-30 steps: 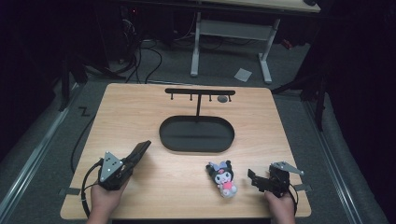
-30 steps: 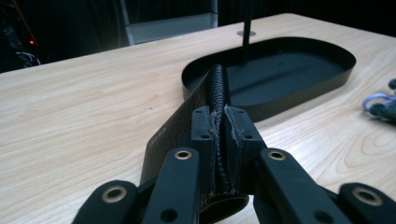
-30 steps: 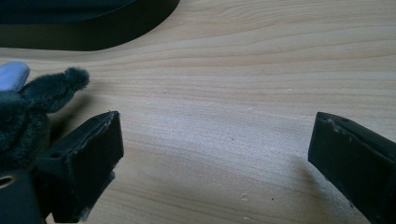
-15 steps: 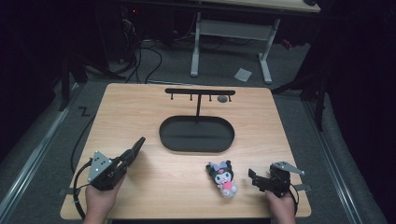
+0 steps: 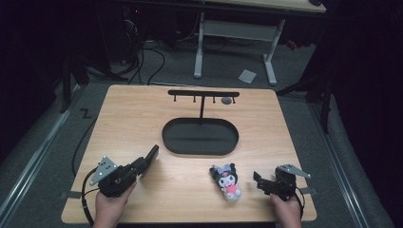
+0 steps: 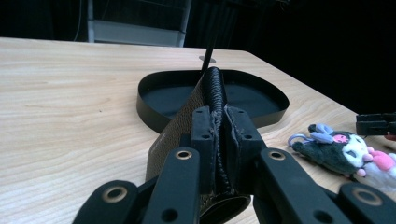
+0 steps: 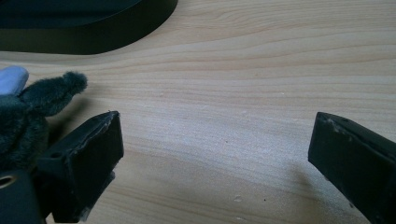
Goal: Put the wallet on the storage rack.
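— Left gripper (image 5: 148,159)?
— Pressed together on a flat, dark brown leather strap with stitched edge (image 6: 212,100), pinched edgewise between the pads. Held low over the front-left of the light wooden counter (image 5: 142,118), jaws aimed toward the black oval metal tray (image 5: 200,136).

— Where exactly on the strap?
— Gripped near its lower part; upper end poking up past the jaw tips, lower end curling beneath the gripper body. Seen from above as a dark slab slanting up and to the right.

— Right gripper (image 7: 215,140)?
— Spread wide, nothing between the pads, bare wood underneath. Parked at the front-right corner of the counter.

— Anything near it?
— Small plush doll with black furry hood, white face and pink body (image 5: 226,180), lying on the counter just left of the right gripper, apart from it; a furry ear close beside one jaw in the right gripper view.

— Behind the tray?
— Thin black T-shaped rack with small hooks (image 5: 203,94), standing upright from the tray's far rim.
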`<state>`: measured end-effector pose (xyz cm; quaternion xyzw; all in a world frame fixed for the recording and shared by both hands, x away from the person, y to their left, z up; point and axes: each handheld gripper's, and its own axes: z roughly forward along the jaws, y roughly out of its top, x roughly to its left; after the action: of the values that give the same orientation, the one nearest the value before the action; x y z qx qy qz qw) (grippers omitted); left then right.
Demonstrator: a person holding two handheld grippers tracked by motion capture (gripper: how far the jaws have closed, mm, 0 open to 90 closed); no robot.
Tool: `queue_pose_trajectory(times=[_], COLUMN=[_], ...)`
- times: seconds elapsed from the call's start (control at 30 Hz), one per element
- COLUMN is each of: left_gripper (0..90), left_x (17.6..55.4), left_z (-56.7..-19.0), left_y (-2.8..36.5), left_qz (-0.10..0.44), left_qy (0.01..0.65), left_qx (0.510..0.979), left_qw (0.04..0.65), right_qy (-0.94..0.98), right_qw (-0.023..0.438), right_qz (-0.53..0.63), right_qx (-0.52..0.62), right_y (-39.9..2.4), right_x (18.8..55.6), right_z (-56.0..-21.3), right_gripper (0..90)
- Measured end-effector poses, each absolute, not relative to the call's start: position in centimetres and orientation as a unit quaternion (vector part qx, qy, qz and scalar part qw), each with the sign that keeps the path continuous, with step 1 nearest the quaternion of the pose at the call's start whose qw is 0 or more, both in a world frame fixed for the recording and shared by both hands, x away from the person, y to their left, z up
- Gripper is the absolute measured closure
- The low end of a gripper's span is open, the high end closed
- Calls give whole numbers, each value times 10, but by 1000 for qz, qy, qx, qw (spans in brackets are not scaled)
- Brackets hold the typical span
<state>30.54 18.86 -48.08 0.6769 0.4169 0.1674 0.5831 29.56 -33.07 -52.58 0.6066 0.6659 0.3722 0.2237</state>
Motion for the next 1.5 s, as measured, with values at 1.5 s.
queue_pose_trajectory(times=[1.5], left_gripper=[541], left_x=[322], left_z=[-485], left_y=[216], left_qz=[244], left_qy=[456], left_qx=[641], left_qw=[568], right_qy=[661], right_qw=[221], right_qz=[370], right_qx=[614], right_y=[-334], right_x=[296], right_z=[-527], right_gripper=[34])
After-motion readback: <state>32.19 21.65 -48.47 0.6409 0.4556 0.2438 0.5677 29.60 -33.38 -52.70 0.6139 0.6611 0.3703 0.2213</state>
